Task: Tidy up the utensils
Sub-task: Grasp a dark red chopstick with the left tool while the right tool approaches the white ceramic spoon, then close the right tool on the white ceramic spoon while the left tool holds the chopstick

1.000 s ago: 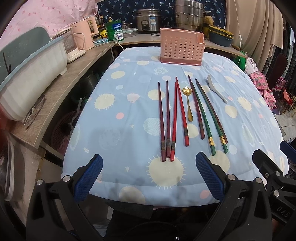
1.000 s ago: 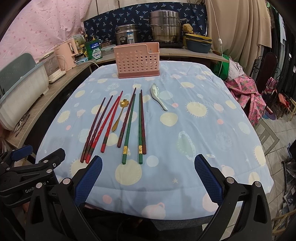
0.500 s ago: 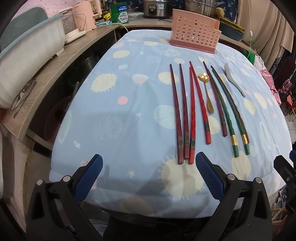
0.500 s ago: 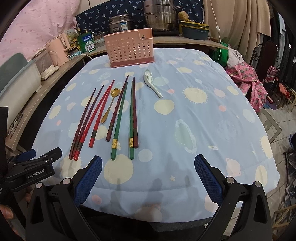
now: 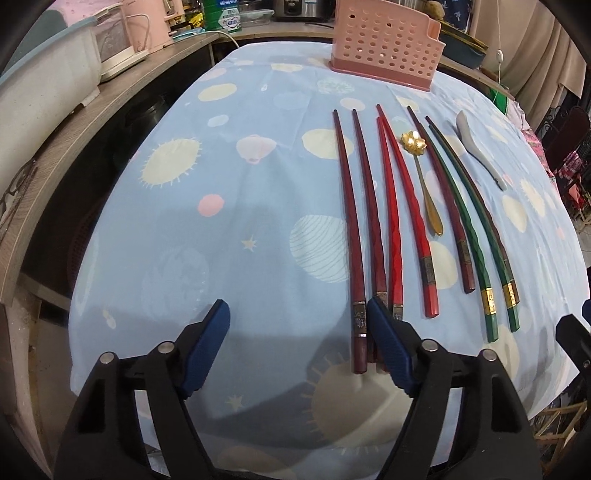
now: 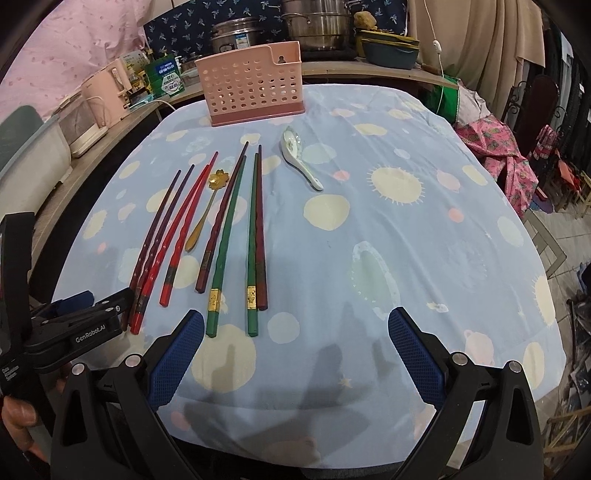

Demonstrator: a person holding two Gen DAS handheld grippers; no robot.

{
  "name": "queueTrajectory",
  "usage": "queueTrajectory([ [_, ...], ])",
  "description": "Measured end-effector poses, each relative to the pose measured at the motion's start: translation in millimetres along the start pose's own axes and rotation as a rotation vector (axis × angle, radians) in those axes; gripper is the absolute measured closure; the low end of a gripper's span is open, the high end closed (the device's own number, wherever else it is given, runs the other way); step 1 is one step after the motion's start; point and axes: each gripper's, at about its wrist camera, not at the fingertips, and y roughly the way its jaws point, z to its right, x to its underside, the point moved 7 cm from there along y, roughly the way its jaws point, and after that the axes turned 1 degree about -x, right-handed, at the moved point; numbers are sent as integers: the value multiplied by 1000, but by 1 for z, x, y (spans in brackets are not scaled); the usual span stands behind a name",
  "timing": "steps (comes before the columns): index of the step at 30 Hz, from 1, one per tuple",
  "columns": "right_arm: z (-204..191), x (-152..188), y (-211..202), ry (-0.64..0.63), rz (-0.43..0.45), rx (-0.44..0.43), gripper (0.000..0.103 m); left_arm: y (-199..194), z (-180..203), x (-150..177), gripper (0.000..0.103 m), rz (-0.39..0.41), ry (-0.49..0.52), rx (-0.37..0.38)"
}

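Several chopsticks lie side by side on the blue patterned tablecloth: dark red ones, bright red ones and green ones. A gold flower spoon lies among them and a white ceramic spoon to their right. A pink perforated utensil holder stands at the far edge. My left gripper is open, low over the cloth, its right finger over the near ends of the dark red chopsticks. My right gripper is open and empty, near the green chopstick ends.
A wooden counter runs along the left with a white bin and pink appliances. Steel pots stand behind the holder. Pink cloth and chairs are to the right of the table.
My left gripper has moved forward and down to the near ends of the dark red chopsticks. My right gripper has edged forward over the table. Both stay open.
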Motion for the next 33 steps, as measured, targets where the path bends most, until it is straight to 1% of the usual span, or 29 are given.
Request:
queueTrajectory([
  [2, -1, -2, 4, -1, -2, -3, 7, 1, -1, -1, 33, 5, 5, -2],
  [4, -2, -7, 7, -3, 8, -10, 7, 0, -3, -2, 37, 6, -1, 0],
  [6, 0, -14, 11, -4, 22, -14, 10, 0, -6, -2, 45, 8, -9, 3],
  [7, 1, -19, 14, -7, 27, -14, 16, -1, -8, -3, 47, 9, -13, 4],
  [8, 2, -25, 17, -9, 36, -13, 21, -2, -9, -3, 52, 10, -13, 8],
  [9, 5, -32, 21, -10, 47, -10, 23, -2, -9, -3, 57, 12, -14, 10],
  [10, 7, -38, 26, -9, 57, -8, 27, -3, -9, -3, 60, 13, -12, 11],
  [11, 10, -46, 30, -8, 68, -11, 32, -3, -10, -2, 65, 15, -10, 13],
  [12, 12, -53, 36, -6, 78, -16, 34, -4, -10, -2, 70, 15, -10, 16],
  [13, 15, -60, 43, -3, 82, -19, 38, -4, -10, -1, 72, 16, -8, 19],
  [14, 17, -66, 49, -2, 84, -23, 45, -5, -9, -1, 78, 16, -6, 23],
  [15, 19, -72, 57, 1, 80, -32, 48, -5, -9, 0, 83, 15, -6, 27],
  [16, 21, -78, 64, 6, 74, -42, 54, -5, -9, 1, 85, 14, -5, 31],
  [17, 22, -84, 70, 11, 71, -51, 57, -5, -8, 1, 88, 13, -3, 33],
  [18, 22, -90, 76, 14, 70, -62, 58, -5, -8, 0, 89, 13, -3, 35],
  [22, 17, -105, 98, -8, 66, -67, 61, -4, -7, -1, 91, 9, -6, 40],
  [24, 15, -108, 109, -17, 51, -69, 67, -3, -7, -2, 91, 5, -8, 44],
  [26, 14, -108, 118, -22, 35, -68, 79, -4, -7, -2, 91, 2, -13, 52],
  [29, 14, -109, 123, -33, 41, -63, 90, -3, -8, -3, 92, -2, -20, 61],
  [33, 14, -108, 118, -46, 49, -64, 94, -5, -7, -6, 95, -5, -31, 86],
])
